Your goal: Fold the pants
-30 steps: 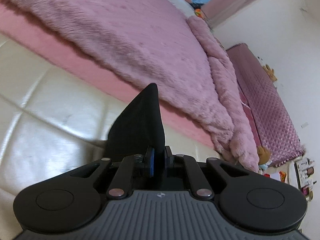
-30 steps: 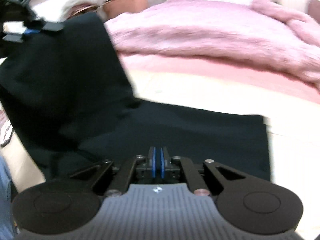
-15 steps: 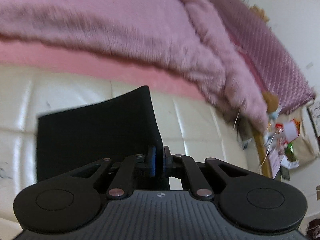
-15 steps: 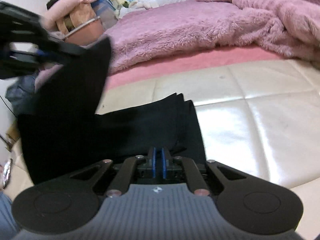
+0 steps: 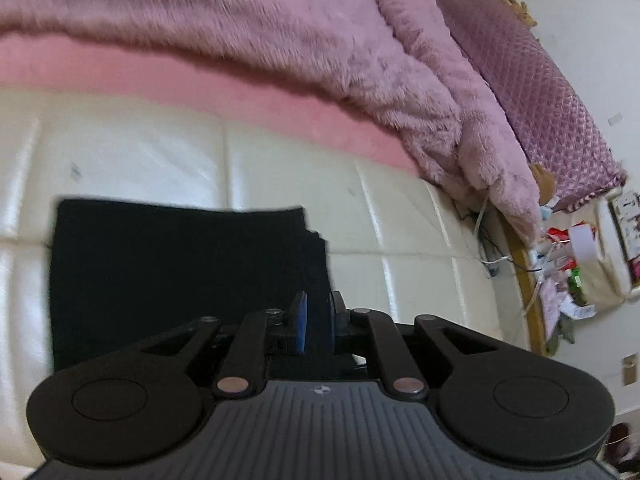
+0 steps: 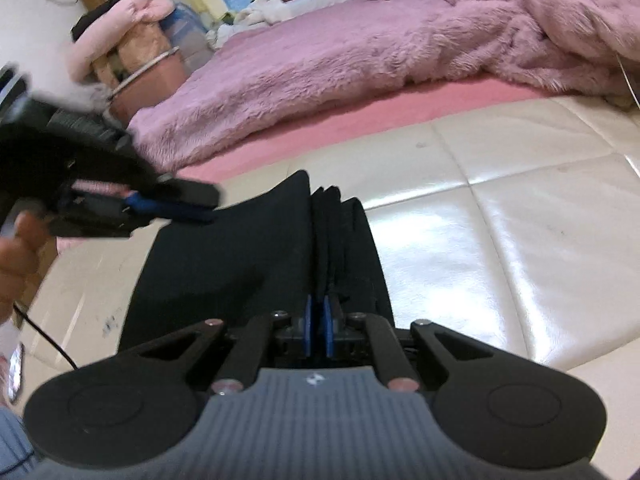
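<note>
The black pants (image 5: 180,272) lie folded into a flat rectangle on a cream leather surface (image 5: 400,220). My left gripper (image 5: 316,320) sits low at the fold's near right edge. Its jaws are opening, and black cloth still fills the gap between the blue pads. In the right wrist view the pants (image 6: 240,260) show stacked layers along their right edge. My right gripper (image 6: 318,320) is shut on those layers at the near end. The left gripper (image 6: 188,206) appears blurred at the far left corner of the cloth, held by a person's hand (image 6: 16,256).
A fuzzy pink blanket (image 5: 280,40) covers the bed beyond a pink sheet strip (image 5: 240,96). A purple quilted panel (image 5: 540,88) stands against the wall, with floor clutter (image 5: 568,264) below it. A thin black cable (image 6: 44,336) hangs at the left.
The left gripper came down from holding a cloth corner in the air to the fold on the surface. The raised flap now lies flat over the rest of the pants.
</note>
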A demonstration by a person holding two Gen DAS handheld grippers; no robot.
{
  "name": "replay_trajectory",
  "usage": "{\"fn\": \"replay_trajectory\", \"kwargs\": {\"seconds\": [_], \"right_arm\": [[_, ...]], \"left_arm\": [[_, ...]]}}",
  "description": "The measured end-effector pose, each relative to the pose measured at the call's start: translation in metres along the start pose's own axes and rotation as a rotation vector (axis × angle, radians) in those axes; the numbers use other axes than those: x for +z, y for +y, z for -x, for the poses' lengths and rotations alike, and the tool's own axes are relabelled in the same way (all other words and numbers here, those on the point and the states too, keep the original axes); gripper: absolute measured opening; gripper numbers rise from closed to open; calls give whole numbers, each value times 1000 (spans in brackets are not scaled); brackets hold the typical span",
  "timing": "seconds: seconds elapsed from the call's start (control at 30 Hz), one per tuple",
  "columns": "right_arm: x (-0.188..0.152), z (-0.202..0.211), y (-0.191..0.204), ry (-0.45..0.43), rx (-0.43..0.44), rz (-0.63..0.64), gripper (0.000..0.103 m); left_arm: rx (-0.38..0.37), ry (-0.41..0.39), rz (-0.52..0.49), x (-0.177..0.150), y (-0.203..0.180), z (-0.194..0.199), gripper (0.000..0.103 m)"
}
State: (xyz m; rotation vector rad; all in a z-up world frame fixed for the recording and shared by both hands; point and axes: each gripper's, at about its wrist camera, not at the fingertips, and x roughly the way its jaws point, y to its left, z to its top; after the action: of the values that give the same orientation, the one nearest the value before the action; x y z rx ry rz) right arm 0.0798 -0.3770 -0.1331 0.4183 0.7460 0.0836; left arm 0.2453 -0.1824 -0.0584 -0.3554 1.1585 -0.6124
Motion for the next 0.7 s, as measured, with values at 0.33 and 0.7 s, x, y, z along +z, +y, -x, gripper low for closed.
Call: {"fn": "replay_trajectory", "kwargs": {"seconds": [0.33,0.7], "right_arm": [[22,-25,-10,30,115,-103,21],[28,-42,-1,75,144,-137,3]], "left_arm": [[87,-62,67,-24,67,41,12],[97,-89,174,-43,111,56,12]]}}
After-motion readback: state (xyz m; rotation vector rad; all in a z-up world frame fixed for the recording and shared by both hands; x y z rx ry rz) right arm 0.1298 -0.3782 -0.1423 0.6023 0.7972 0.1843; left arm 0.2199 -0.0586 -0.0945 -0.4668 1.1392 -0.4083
